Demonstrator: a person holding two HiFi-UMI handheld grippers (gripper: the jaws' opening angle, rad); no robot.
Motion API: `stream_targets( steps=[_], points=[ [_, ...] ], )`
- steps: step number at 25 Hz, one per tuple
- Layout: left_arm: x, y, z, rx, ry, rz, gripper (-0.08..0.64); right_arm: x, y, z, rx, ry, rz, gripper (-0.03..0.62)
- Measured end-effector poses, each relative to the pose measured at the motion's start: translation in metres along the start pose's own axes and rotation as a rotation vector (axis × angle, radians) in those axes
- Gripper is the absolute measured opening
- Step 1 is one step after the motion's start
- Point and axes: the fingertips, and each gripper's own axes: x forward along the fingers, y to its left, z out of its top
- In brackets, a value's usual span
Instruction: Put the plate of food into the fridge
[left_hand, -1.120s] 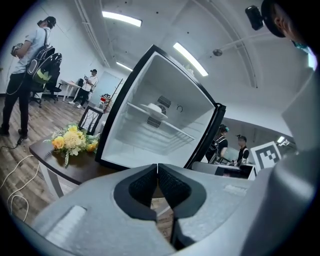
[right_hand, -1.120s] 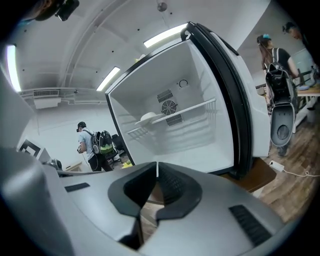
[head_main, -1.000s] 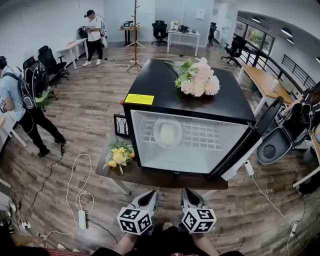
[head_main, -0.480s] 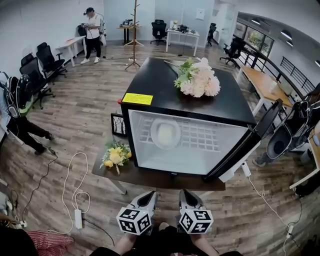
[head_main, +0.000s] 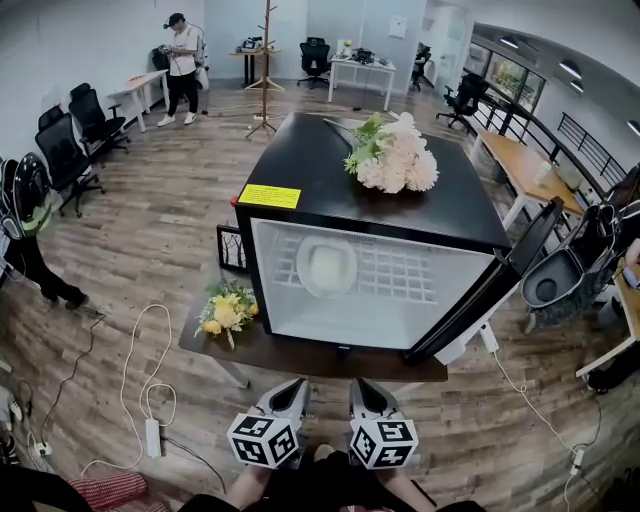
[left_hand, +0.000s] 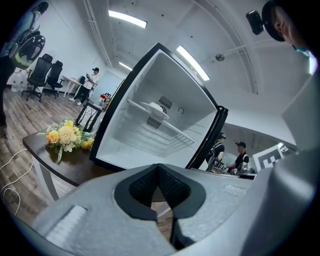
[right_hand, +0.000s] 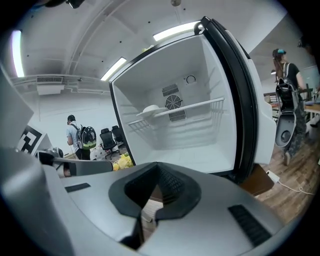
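Observation:
The black mini fridge (head_main: 380, 205) stands on a low dark table (head_main: 300, 355), its door (head_main: 500, 290) swung open to the right. Inside the white cabinet a white plate (head_main: 326, 266) rests on the wire shelf (head_main: 400, 275); the plate (left_hand: 155, 108) (right_hand: 150, 109) shows in both gripper views too. My left gripper (head_main: 292, 388) (left_hand: 160, 172) and right gripper (head_main: 360, 388) (right_hand: 159, 172) hang side by side in front of the table, well short of the fridge. Both are shut with nothing between the jaws.
A pink and white bouquet (head_main: 395, 155) lies on the fridge top. Yellow flowers (head_main: 228, 310) and a picture frame (head_main: 232, 250) sit on the table at left. White cables (head_main: 140, 370) and a power strip (head_main: 153, 437) lie on the floor. A person (head_main: 20, 230) stands at left, a chair (head_main: 560, 280) at right.
The person at the left has walked further left, almost out of view. Both grippers stay shut and have drifted slightly lower and to the left. The plate has not moved.

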Motion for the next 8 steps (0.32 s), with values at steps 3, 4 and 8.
stream_targets(
  steps=[3,4,8],
  points=[
    [0.0002,-0.0002,-0.0037,0.007,0.006,0.000,0.008,0.0021,0.0001,-0.0048,0.051,0.011,0.018,0.008],
    [-0.0005,-0.0004,-0.0043,0.009,0.008,0.000,0.008,0.0019,-0.0007,-0.0054,0.066,0.011,0.019,0.008],
    [-0.0038,-0.0013,-0.0049,0.015,0.006,0.003,0.008,-0.0008,-0.0033,-0.0019,0.041,0.004,0.007,0.008]
  ],
)
